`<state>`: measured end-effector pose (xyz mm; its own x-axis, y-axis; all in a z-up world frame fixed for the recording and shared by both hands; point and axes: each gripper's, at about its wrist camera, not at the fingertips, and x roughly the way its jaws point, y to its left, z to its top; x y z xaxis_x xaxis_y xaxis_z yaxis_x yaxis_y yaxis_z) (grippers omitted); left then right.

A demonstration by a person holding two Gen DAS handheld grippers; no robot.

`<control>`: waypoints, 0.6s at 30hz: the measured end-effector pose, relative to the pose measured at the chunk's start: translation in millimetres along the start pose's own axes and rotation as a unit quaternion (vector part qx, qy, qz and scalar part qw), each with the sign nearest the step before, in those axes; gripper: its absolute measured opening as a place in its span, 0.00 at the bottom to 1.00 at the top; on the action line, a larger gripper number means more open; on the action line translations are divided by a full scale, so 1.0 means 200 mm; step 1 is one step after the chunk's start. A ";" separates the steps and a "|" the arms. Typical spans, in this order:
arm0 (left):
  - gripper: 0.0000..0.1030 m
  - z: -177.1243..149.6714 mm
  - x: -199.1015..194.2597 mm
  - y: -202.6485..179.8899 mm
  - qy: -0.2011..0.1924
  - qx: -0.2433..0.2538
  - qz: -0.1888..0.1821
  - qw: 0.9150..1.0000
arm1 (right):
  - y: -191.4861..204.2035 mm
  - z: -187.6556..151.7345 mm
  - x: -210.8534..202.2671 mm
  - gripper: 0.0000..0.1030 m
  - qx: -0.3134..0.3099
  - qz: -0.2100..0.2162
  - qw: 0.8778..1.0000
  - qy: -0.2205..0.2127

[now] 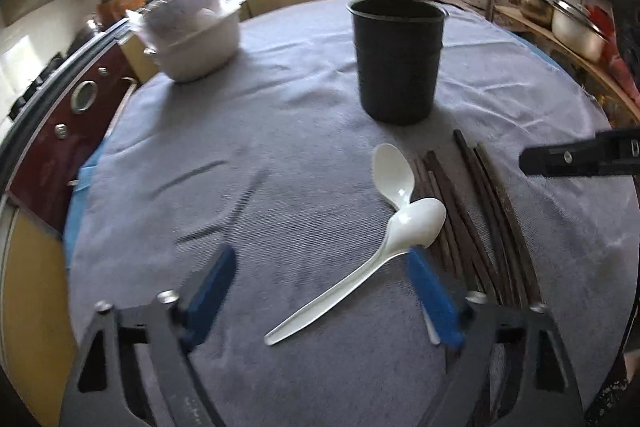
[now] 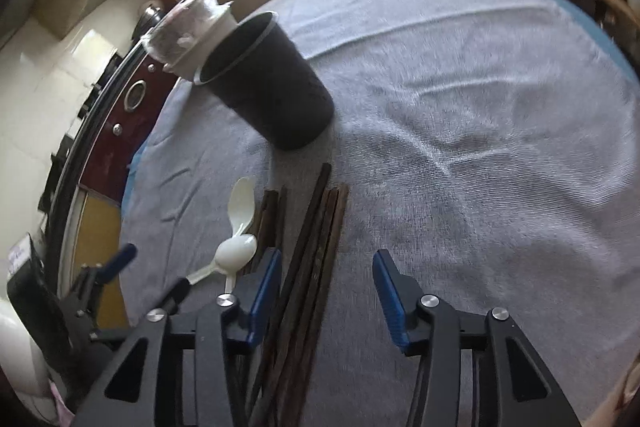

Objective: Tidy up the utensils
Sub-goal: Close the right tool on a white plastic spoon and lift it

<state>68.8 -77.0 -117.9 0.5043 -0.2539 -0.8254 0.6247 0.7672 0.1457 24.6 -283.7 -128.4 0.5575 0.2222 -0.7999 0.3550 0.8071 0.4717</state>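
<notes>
Two white plastic spoons [image 1: 400, 223] lie crossed on the grey cloth, also in the right wrist view [image 2: 238, 247]. Several dark brown chopsticks [image 1: 476, 219] lie in a loose bundle to their right [image 2: 312, 247]. A black cup [image 1: 398, 61] stands upright behind them [image 2: 268, 83]. My left gripper [image 1: 320, 291] is open, low over the cloth, with one spoon's handle between its blue pads. My right gripper [image 2: 326, 291] is open, straddling the near part of the chopsticks; its tip shows in the left wrist view [image 1: 560, 159].
A stack of white lidded containers [image 1: 192, 31] stands at the table's far left [image 2: 188, 31]. A dark red appliance [image 1: 68, 131] and yellow cabinets lie beyond the left edge. Shelves with pots [image 1: 572, 23] are at the right.
</notes>
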 end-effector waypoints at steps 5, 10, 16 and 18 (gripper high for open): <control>0.61 0.03 0.07 0.00 0.008 -0.007 -0.057 0.998 | 0.02 0.04 0.01 0.49 0.001 0.009 1.000 -0.001; 0.22 0.03 0.08 0.01 0.002 -0.030 -0.116 0.993 | 0.15 0.10 0.04 0.49 -0.043 0.036 0.998 0.003; 0.05 -0.04 0.09 0.13 0.009 -0.074 -0.115 0.991 | 0.35 0.15 0.19 0.49 -0.097 0.040 0.994 0.008; 0.05 -0.08 0.08 0.18 0.010 -0.088 -0.112 0.990 | 0.37 0.16 0.25 0.49 -0.108 0.027 0.994 0.010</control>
<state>91.2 -43.9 -134.9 0.3521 -0.4181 -0.8374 0.6054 0.7841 -0.1369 102.7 -231.1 -121.3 0.5563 0.2779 -0.7832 0.1546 0.8914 0.4261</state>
